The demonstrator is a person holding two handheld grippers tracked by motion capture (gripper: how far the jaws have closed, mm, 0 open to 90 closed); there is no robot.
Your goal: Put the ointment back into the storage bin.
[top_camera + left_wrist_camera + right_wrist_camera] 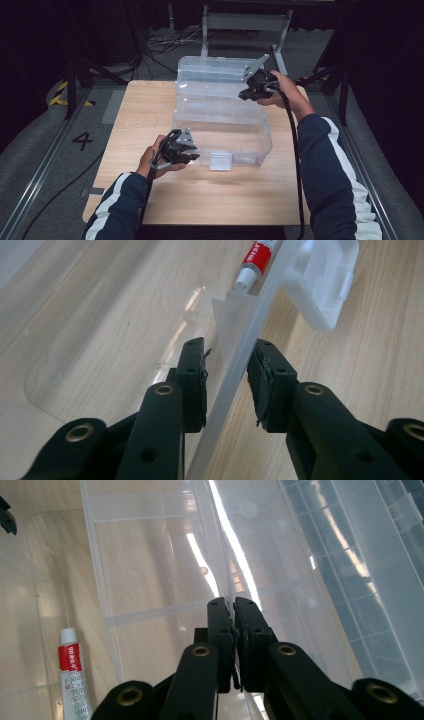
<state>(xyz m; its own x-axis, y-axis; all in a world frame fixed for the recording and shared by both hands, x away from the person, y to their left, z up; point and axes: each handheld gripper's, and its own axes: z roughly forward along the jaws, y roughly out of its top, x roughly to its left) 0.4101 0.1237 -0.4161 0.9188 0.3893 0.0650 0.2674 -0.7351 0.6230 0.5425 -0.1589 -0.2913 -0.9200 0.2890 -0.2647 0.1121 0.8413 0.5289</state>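
- Table (165, 195): light wood; a clear plastic box (220, 125) is set at centre-far, w/ its lid (215, 70) swung open to the far side.
- Box front wall, near-left, is straddled by the left gripper (192, 157); jaws are partly open, one pad inside, one outside, and no firm pinch is seen.
- Far-right, the right gripper (245, 95) is closed tight on a thin clear edge by the lid hinge.
- Latch tab (220, 161) is seen on the near wall, right of the left gripper.
- Small red-and-white tube (72, 680) is lying inside, on the box floor.
- Step judged: box being steadied/handled w/ both grippers, lid open.
- Next move probably calls for the left jaws to be closed on the wall before anything is lifted or the lid swung; otherwise slip is likely.
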